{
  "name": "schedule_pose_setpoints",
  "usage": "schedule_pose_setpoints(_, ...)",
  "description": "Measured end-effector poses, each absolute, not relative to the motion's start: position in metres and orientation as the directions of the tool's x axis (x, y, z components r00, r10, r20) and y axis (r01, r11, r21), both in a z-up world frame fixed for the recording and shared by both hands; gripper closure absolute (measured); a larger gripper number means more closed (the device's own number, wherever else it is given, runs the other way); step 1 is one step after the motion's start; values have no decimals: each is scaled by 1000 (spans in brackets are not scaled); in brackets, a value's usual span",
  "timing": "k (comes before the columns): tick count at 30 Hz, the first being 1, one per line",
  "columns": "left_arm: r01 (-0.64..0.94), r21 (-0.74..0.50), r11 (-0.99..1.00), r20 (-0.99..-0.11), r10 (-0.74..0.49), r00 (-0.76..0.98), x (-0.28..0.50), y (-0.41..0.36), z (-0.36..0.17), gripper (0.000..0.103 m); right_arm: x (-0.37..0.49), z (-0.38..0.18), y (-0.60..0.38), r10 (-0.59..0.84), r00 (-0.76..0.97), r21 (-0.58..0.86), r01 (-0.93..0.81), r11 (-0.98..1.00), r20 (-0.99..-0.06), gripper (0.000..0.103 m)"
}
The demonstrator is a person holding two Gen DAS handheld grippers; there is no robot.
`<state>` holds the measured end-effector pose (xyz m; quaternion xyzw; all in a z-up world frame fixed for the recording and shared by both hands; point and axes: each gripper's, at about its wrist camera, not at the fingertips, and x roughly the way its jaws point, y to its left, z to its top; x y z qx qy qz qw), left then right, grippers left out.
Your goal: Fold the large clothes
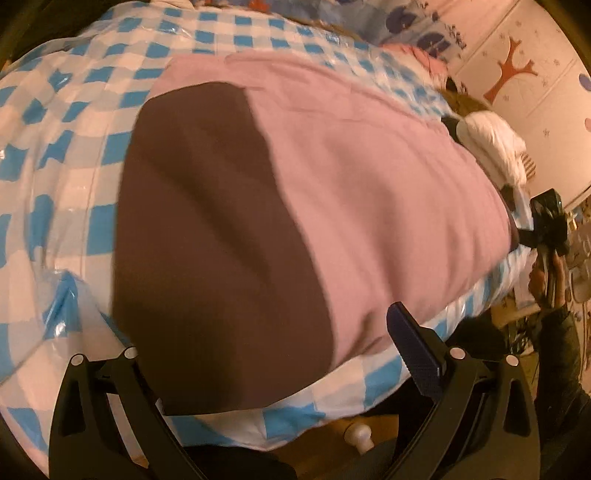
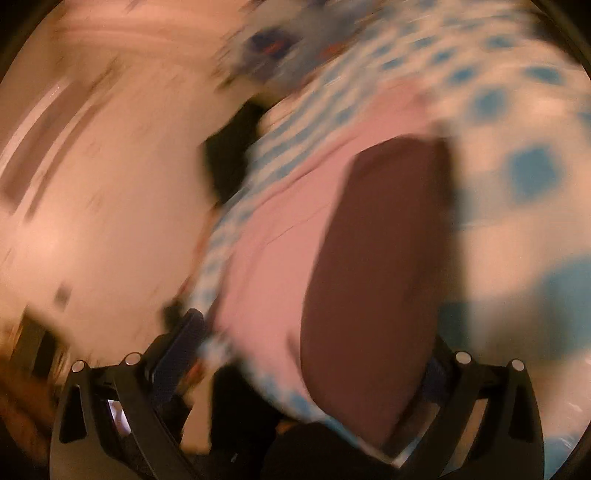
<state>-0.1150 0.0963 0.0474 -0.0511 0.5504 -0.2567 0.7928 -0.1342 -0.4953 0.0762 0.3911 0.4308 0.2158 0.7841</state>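
A large garment lies spread on a blue-and-white checked cover [image 1: 74,122]. Part of it is pink [image 1: 369,177] and part is a brown panel [image 1: 207,236]. My left gripper [image 1: 273,314] is at the garment's near edge with its jaws wide apart. Its right finger [image 1: 413,350] shows a blue pad, and the brown cloth hides the left finger. My right gripper [image 1: 546,221] is held by a hand [image 1: 543,277] at the garment's far right end. The right wrist view is badly blurred. There the right gripper [image 2: 314,325] stands open over the brown panel [image 2: 369,266] beside the pink cloth [image 2: 266,258], with only its left finger [image 2: 181,343] visible.
The checked cover has a shiny plastic layer over it. A white bundle [image 1: 491,140] and patterned blue fabric [image 1: 406,22] lie at the far side. A wall with a tree decal [image 1: 509,70] stands to the right. Wooden floor [image 1: 325,446] and a white knob [image 1: 358,435] show below the near edge.
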Motion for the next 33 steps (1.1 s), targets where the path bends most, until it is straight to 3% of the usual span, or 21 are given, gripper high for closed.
schedule_pose_setpoints(6, 145, -502, 852, -796, -521, 307, -131, 159, 46, 8, -156, 124, -435, 404, 679, 483, -82, 872, -613, 5)
schedule_pose_setpoints(8, 111, -542, 833, -770, -545, 332, -139, 176, 51, 8, -139, 93, -413, 274, 570, 318, -23, 948, -775, 5)
schedule_pose_setpoints(9, 98, -566, 819, -754, -562, 341, -142, 182, 51, 8, -125, 61, -408, 228, 427, 252, -1, 968, -875, 5)
schedule_pose_setpoints(12, 61, -621, 782, -716, -597, 362, -154, 192, 55, 8, -130, 44, -434, 290, 450, 374, 106, 921, -845, 5)
schedule_pose_setpoints(15, 72, -642, 764, -699, -621, 354, -164, 191, 56, 8, -159, 77, -438, 160, 569, 309, 177, 934, -807, 5)
schedule_pose_setpoints(18, 88, -654, 752, -690, -640, 340, -168, 182, 54, 8, -190, 129, -422, 21, 716, 226, 192, 955, -698, 5)
schedule_pose_setpoints(21, 112, -638, 762, -695, -633, 341, -171, 171, 54, 8, -208, 168, -354, 110, 793, 159, -17, 987, -600, 5)
schedule_pose_setpoints(26, 128, -658, 742, -677, -658, 330, -175, 150, 51, 8, -199, 135, -153, 305, 623, -106, -534, 839, -720, 5)
schedule_pose_setpoints(29, 98, -689, 718, -655, -675, 339, -179, 153, 50, 8, -198, 103, -80, 308, 585, -211, -653, 727, -750, 5)
schedule_pose_setpoints(33, 71, -730, 680, -618, -700, 358, -180, 165, 52, 8, -177, 62, -32, 184, 612, -357, -650, 671, -769, 5)
